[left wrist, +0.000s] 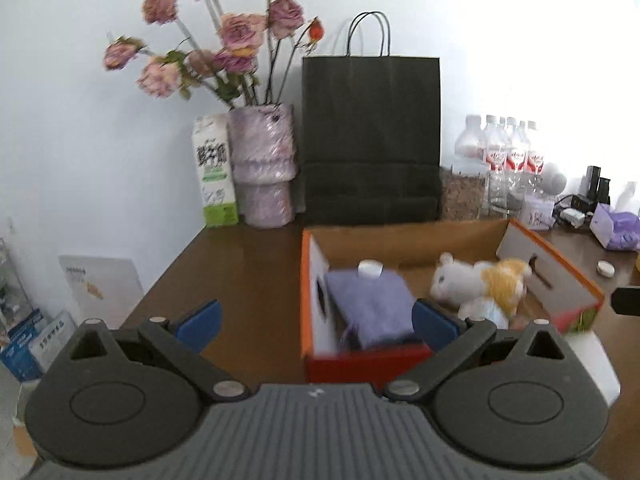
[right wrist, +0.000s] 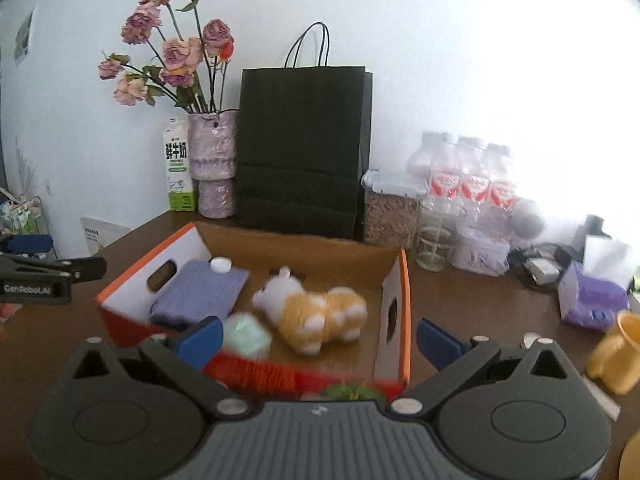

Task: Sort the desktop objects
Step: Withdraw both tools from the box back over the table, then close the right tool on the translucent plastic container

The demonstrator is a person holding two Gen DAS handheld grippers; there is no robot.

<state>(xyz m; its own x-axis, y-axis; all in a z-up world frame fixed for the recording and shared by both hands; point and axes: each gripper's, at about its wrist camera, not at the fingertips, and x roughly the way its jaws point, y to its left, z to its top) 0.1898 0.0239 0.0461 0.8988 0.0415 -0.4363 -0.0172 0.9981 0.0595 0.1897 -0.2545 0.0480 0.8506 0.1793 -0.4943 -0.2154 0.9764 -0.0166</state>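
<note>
Both the left gripper (left wrist: 316, 322) and the right gripper (right wrist: 318, 340) are spread wide and hold nothing. The yellow cup (right wrist: 614, 354) sits at lower right, outside the box (right wrist: 404, 312), nearest the right gripper.

Brown wooden counter (right wrist: 460, 292). On it: orange cardboard box (right wrist: 404, 320), black paper bag (right wrist: 300, 148), milk carton (right wrist: 178, 164), vase (right wrist: 212, 164), water bottles (right wrist: 472, 176).
</note>
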